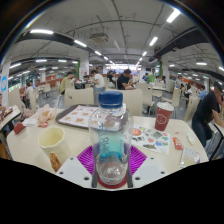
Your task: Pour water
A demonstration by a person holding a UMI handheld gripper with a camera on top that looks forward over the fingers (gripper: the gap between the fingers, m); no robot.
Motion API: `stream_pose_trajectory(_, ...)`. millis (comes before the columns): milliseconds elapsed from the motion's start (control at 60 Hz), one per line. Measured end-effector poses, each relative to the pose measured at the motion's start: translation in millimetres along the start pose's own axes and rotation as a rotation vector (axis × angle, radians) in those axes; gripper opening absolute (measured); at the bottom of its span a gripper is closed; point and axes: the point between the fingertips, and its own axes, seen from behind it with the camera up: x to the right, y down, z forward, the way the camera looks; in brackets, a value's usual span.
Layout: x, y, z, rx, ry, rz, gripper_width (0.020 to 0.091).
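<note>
Clear plastic bottle (pixel 110 140) with a blue cap stands upright between the fingers (pixel 111 160), whose purple pads (pixel 89 158) appear clamped against its sides, above the table (pixel 150 155), with a paper cup (pixel 54 146) beside it and a red can (pixel 164 116) beyond.

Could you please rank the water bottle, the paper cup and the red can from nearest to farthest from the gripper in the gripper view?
1. Water bottle: held between the gripper fingers.
2. Paper cup: just left of the fingers.
3. Red can: farther back, on the right.
</note>
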Motion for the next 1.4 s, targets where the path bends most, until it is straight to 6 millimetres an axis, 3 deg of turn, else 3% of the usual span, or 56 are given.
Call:
stream_pose_trajectory(50,4,15,0,-0.017,0.011,-0.005,0.0403)
stream_pose_trajectory(200,6,14,0,0.041,0.007,0.017,0.0433)
stream_pose_trajectory(350,5,13,-1,0.020,0.008,0.020,0.0547)
stream_pose_trajectory(400,8,22,-3,-0.034,0.021,0.017,0.0572)
stream_pose_trajectory(500,7,37,-16,-0.158,0.027,0.035,0.0854)
stream_pose_trajectory(517,7,38,-18,-0.172,0.027,0.038,0.0866)
stream_pose_trajectory(550,5,36,-29,-0.191,0.033,0.043,0.0829)
stream_pose_trajectory(683,5,24,-73,-0.260,0.080,0.051,0.0848)
stream_pose_trajectory(833,-19,8,-126,-0.306,0.058,0.072,0.0855)
stream_pose_trajectory(950,-30,-4,-156,-0.316,0.067,0.060,0.0858)
stream_pose_trajectory(1150,-46,-12,-179,-0.310,0.054,0.065,0.0853)
stream_pose_trajectory(1400,-52,-10,-183,-0.320,0.052,0.081,0.0852)
